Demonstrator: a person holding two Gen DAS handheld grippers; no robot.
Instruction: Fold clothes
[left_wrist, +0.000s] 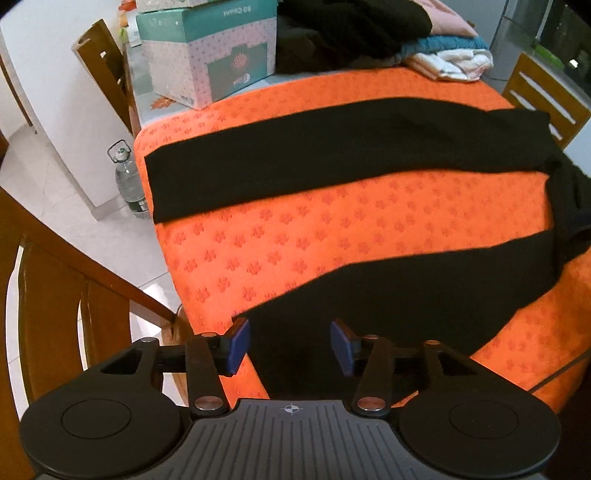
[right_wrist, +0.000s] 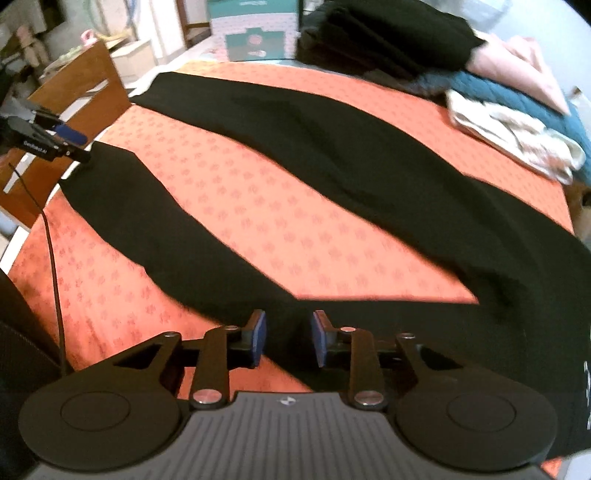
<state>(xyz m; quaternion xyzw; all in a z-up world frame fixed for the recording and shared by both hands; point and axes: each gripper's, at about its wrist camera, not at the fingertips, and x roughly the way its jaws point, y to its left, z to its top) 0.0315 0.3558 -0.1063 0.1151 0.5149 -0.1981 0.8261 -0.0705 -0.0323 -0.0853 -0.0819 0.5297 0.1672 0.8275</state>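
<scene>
Black trousers (left_wrist: 332, 155) are spread, legs apart, across the orange cloth (left_wrist: 295, 229), over which the left gripper (left_wrist: 291, 345) and right gripper (right_wrist: 289, 338) are held partly open, nothing clamped.

Black trousers (right_wrist: 369, 177) waistband beyond frame edge

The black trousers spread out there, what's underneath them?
The black trousers lie on an orange patterned cloth that shows between the legs. Whatever is under that cloth is covered.
</scene>
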